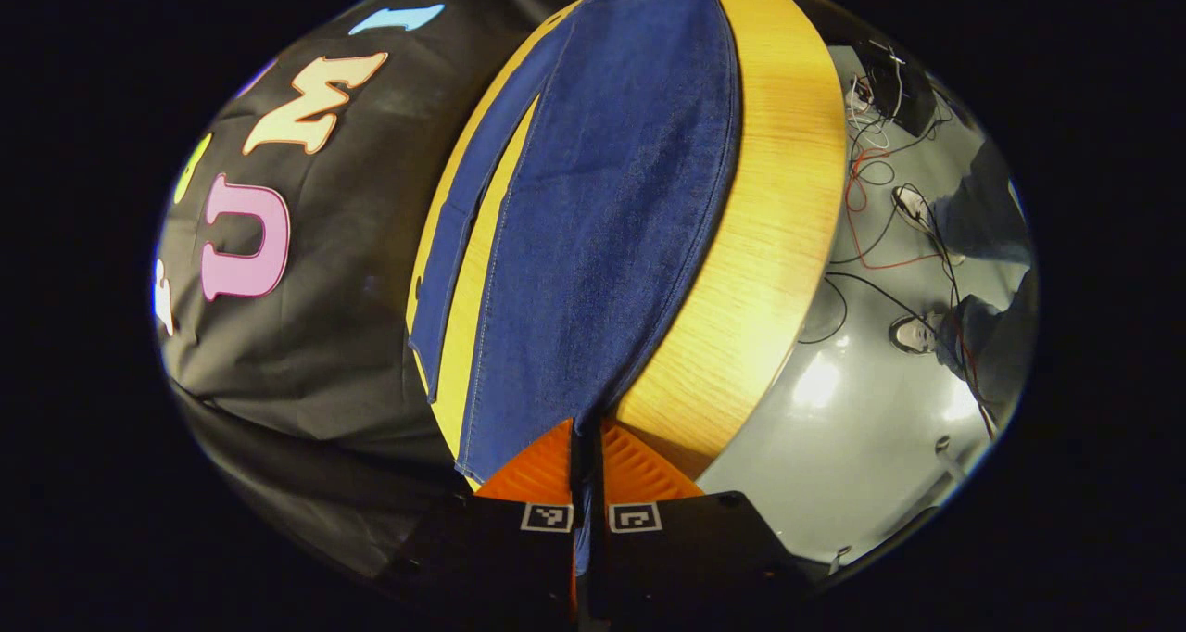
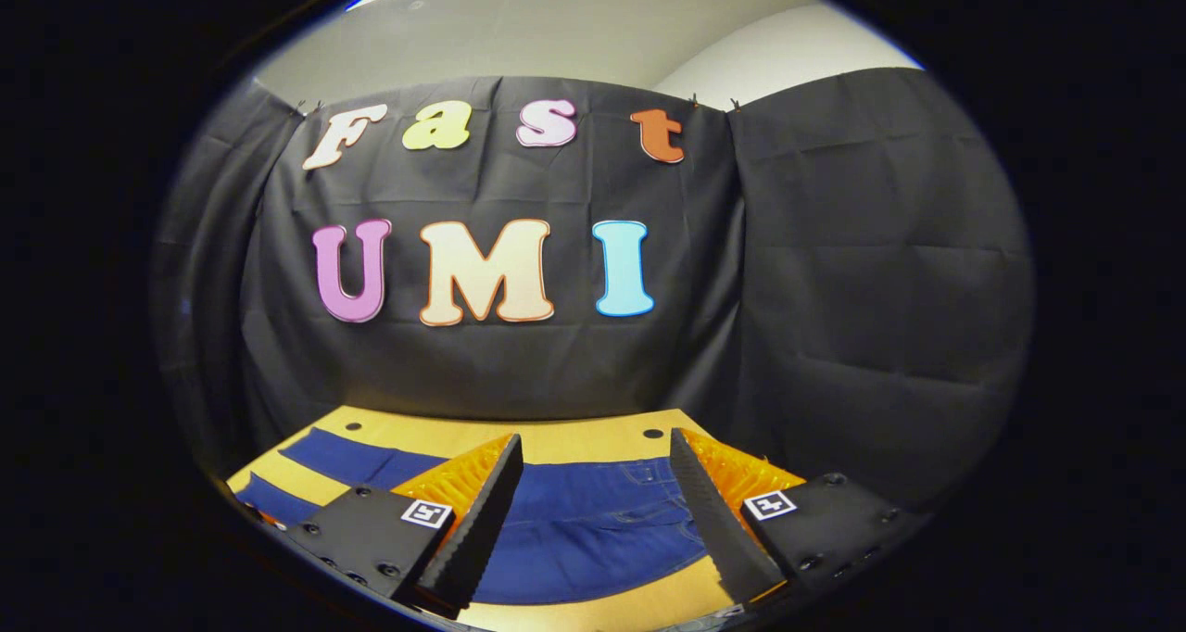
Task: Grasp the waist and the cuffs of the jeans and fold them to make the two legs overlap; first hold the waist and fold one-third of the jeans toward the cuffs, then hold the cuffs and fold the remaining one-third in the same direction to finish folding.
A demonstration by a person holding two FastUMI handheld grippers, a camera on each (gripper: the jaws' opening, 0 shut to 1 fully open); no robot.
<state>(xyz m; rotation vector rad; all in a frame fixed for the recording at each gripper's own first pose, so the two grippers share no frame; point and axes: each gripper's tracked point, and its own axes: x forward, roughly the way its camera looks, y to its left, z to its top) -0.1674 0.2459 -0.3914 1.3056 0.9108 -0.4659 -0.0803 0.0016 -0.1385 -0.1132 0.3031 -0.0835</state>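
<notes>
Left gripper [image 1: 586,447] clenched on a jeans [image 1: 593,215] cuff edge; jeans lie flat along the wooden table [image 1: 778,224]. Right gripper [image 2: 593,493] released, jaws spread, hovering above the waist end [image 2: 611,511].

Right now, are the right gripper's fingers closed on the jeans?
No, the right gripper stands wide open above the jeans, with denim visible between its spread fingers.

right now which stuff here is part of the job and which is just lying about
Job:
jeans
left tool, shut on the jeans
right tool, open above the jeans
table

Lying about:
cables on the floor
</notes>
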